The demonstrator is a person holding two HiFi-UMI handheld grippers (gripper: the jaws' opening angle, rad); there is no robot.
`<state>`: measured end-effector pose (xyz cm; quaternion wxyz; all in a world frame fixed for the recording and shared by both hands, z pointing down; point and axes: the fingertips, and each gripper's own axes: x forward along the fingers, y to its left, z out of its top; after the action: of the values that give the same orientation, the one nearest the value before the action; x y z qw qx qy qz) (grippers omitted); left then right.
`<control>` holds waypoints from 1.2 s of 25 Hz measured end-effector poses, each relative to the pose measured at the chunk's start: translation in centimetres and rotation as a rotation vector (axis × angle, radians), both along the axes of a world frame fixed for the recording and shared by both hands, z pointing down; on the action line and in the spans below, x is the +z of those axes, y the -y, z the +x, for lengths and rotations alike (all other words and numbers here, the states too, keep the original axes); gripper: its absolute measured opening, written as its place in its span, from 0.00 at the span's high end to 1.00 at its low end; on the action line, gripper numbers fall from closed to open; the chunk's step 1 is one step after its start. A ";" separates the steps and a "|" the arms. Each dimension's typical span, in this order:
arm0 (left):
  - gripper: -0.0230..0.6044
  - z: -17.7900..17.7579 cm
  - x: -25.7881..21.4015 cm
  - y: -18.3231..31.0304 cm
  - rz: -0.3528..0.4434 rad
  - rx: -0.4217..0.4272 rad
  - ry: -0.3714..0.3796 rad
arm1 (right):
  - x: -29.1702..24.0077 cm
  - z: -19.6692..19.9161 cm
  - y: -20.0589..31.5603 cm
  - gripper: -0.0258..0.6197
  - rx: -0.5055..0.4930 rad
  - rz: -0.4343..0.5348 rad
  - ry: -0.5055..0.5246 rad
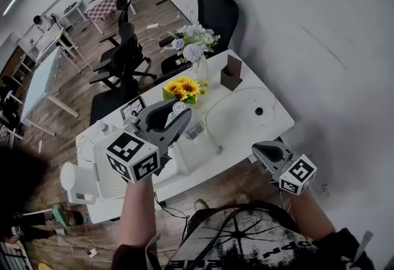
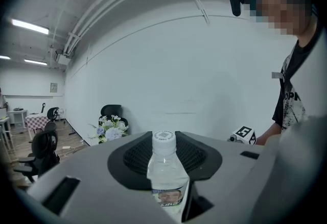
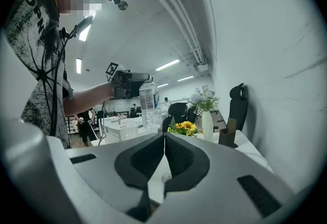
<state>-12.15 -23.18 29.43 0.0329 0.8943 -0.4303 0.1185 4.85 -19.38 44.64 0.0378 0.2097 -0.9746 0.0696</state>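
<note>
Step in hand, as I read it: a lift-and-carry. The left gripper (image 1: 175, 116) is clamped on the water bottle (image 2: 166, 167), with its 2 jaws pressing the clear body just below the white cap. The bottle is upright, label facing the left gripper view. In the right gripper view it hangs in the air above the white table (image 1: 246, 130), its base not touching anything that I can see.

The right gripper (image 1: 271, 153) is clenched with nothing in it: the 2 pads meet in a thin line. It sits at about 4 o'clock from the bottle in the head view, just off the table's near edge and well apart from the bottle.

- Sunflowers (image 1: 183, 87): 12 o'clock from the bottle, near.
- Vase of pale flowers (image 1: 196, 47): farther out at 12 o'clock.
- Brown holder (image 1: 231, 75): 2 o'clock.
- White basket (image 1: 111, 179): 8 o'clock, by the left forearm.

Judgement on a next move: any set-down calls for a bare patch of table, the bottle kept vertical, and the base resting flat before the jaws let go. The grip sits high on the bottle, so it could swing if moved fast.
</note>
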 end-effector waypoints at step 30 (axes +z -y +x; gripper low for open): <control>0.73 12.4 13.5 7.1 -0.049 0.061 -0.046 | 3.8 8.7 2.8 0.93 0.090 -0.061 -0.101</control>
<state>0.26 -30.25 42.94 0.0609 0.9083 -0.3990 0.1095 13.55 -22.14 48.41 0.0903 0.2551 -0.9585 0.0901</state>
